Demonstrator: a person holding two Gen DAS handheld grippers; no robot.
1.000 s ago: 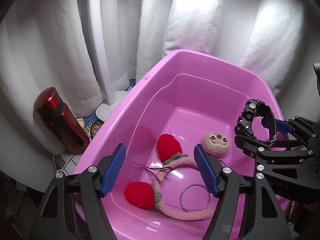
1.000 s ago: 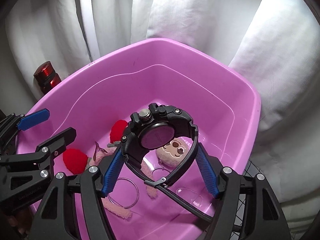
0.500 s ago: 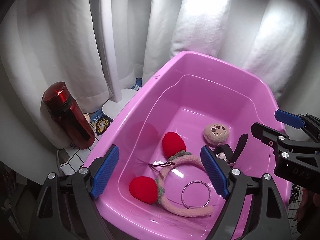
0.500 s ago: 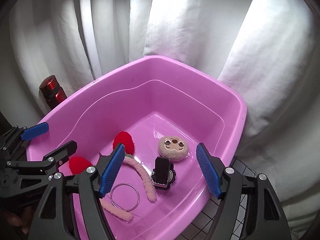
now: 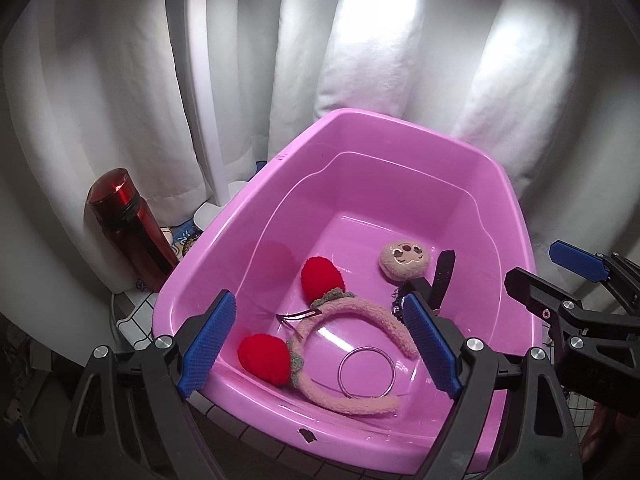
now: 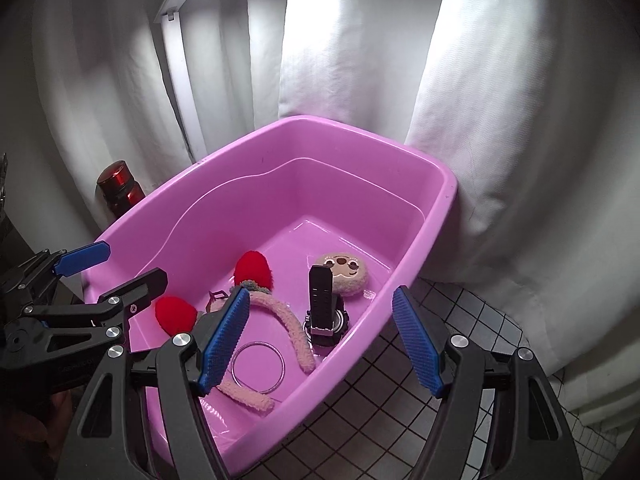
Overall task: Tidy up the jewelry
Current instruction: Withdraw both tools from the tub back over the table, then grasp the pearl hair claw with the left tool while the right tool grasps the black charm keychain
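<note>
White curtains (image 6: 360, 80) hang behind a pink tub (image 6: 420, 168) that stands on a tiled table (image 6: 400, 400), with a red bottle (image 5: 128, 232) just beside the tub's left wall. Inside the tub, on its floor, lie a fuzzy pink headband (image 5: 360, 316) with two red pom-poms, a thin metal ring (image 5: 366, 372) inside the headband's arc, a round plush face (image 5: 404, 260) toward the right wall, and a black watch (image 6: 324, 308) standing on edge, touching the plush face.

From its own camera, the left gripper (image 5: 318, 350) hovers over the tub's near edge, above the headband and ring, its blue pads spread wide with nothing between them and touching nothing. From its own camera, the right gripper (image 6: 320, 340) hangs over the tub's near right edge, with the watch below and beyond its fingertips; its pads stand well apart, clear of the watch, and grasp nothing.
</note>
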